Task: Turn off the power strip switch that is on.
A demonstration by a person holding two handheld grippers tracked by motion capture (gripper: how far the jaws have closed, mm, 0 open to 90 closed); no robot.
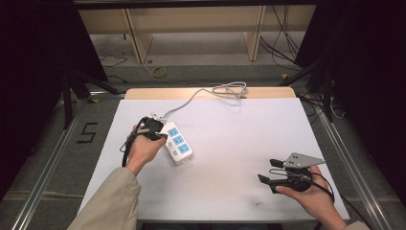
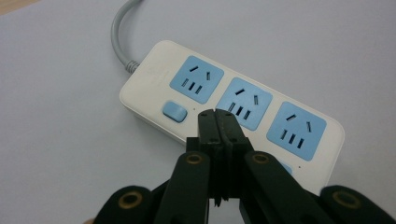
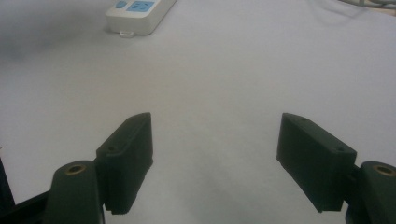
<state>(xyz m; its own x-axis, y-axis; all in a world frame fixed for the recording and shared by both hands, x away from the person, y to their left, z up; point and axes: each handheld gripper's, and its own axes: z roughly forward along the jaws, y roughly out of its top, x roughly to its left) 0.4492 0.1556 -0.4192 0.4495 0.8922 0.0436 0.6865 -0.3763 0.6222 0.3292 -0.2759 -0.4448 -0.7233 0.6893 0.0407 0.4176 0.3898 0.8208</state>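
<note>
White power strip with three blue sockets, lying flat on the left part of the table, its grey cable running to the far edge and off it. Left gripper just over the near long edge of the strip, jaws pressed together with nothing between them, tips beside the second socket and right of a small blue switch. Probably closed like this to serve as one narrow tip, good for pushing a switch; whether touching the strip or not, cannot tell. A second blue switch possibly hidden under the jaws.

Right gripper resting low at the near right, well apart from the strip, jaws spread wide and empty, pointing left across the bare surface. Seemingly just waiting, out of the way.

Table covered with a plain white sheet, a wooden edge visible at the far side. Grey floor around, metal rails at both sides, loose cables and wooden frames farther back, dark curtains left and right.
</note>
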